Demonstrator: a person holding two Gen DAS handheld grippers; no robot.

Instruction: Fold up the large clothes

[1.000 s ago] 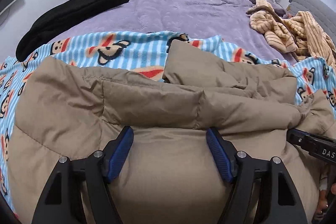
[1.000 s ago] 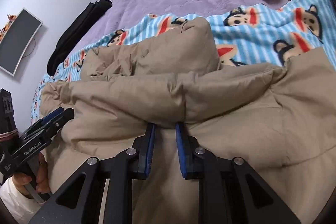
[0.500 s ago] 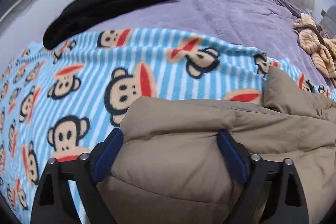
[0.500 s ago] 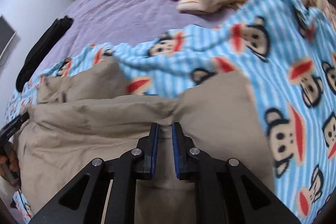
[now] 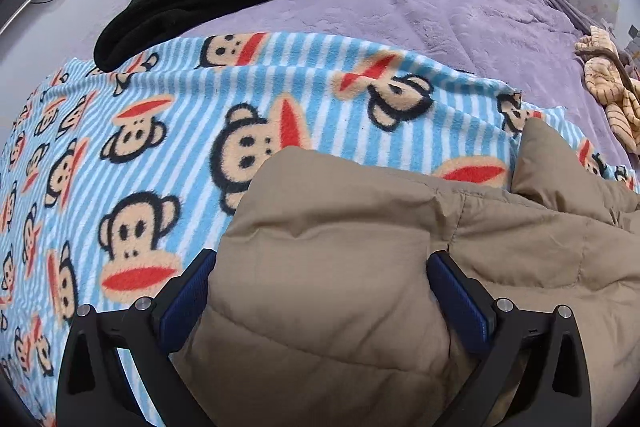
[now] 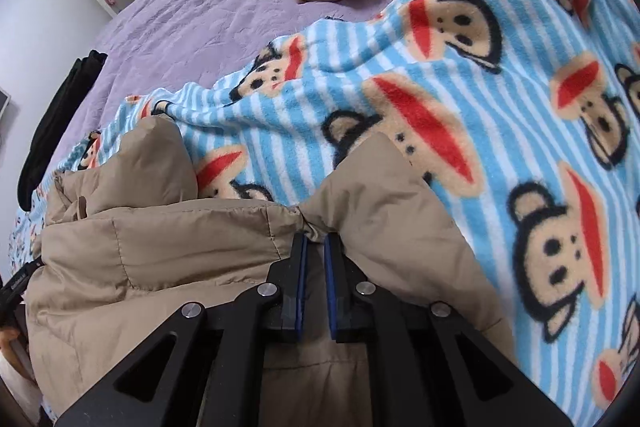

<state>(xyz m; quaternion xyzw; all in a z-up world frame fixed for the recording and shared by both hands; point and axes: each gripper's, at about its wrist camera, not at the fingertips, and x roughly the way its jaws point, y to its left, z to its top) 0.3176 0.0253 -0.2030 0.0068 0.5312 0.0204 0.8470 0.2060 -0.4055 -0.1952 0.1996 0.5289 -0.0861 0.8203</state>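
Meanwhile the tan jacket (image 5: 340, 267) bulges between the opening left gripper (image 5: 320, 291), while the right gripper (image 6: 315, 251) pinches its fold.

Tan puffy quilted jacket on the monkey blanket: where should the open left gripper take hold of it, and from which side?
Grip the tan puffy quilted jacket at its rounded corner edge, coming from the striped monkey blanket side. There the padding thins to a free edge lying flat; the bulge between the opening left gripper's jaws looks too thick to pinch.

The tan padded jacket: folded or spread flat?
Folded: the tan padded jacket lies doubled over itself in bulky layers on the monkey-print blanket.
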